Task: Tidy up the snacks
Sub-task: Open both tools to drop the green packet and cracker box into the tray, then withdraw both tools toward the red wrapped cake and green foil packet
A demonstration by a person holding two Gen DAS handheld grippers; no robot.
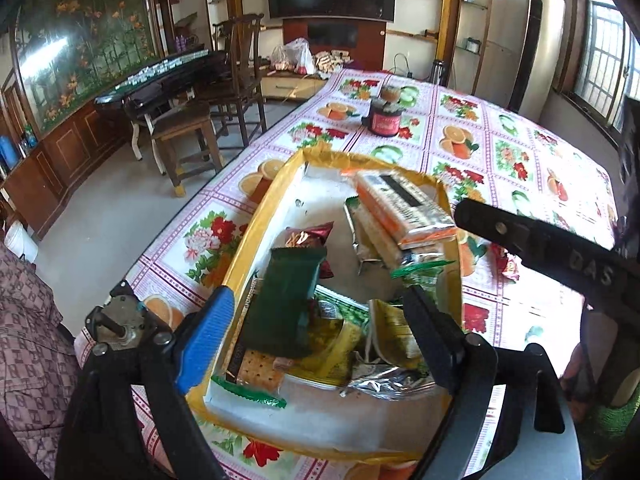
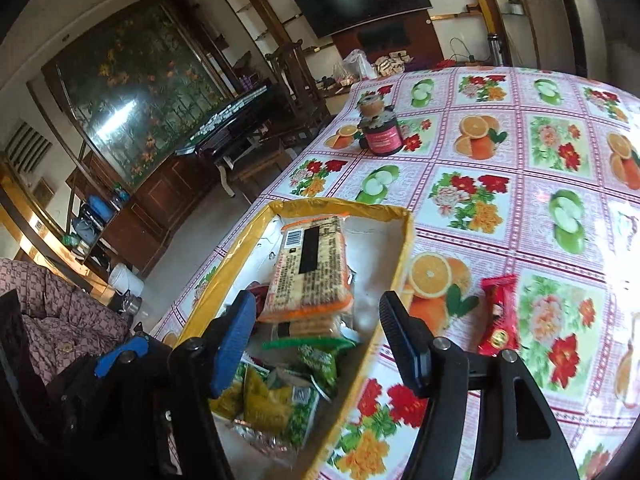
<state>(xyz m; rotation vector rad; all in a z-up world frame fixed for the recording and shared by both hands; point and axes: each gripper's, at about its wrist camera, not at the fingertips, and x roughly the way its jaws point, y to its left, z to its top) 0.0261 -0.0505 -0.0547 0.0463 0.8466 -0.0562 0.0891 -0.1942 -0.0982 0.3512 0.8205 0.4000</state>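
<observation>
Only the right wrist view shows the whole red packet (image 2: 499, 316) lying on the tabletop (image 2: 500, 152) right of the box (image 2: 402, 264). A dark jar (image 1: 385, 121) stands far behind. Both the left gripper (image 1: 320, 316) and right gripper (image 2: 320, 328) have fingers apart, holding nothing.

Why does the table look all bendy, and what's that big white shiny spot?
Both wrist views use fisheye lenses, so the tablecloth grid curves. In the right wrist view, window light glares white at the right edge; in the left wrist view, the wall painting reflects a bright streak.
</observation>
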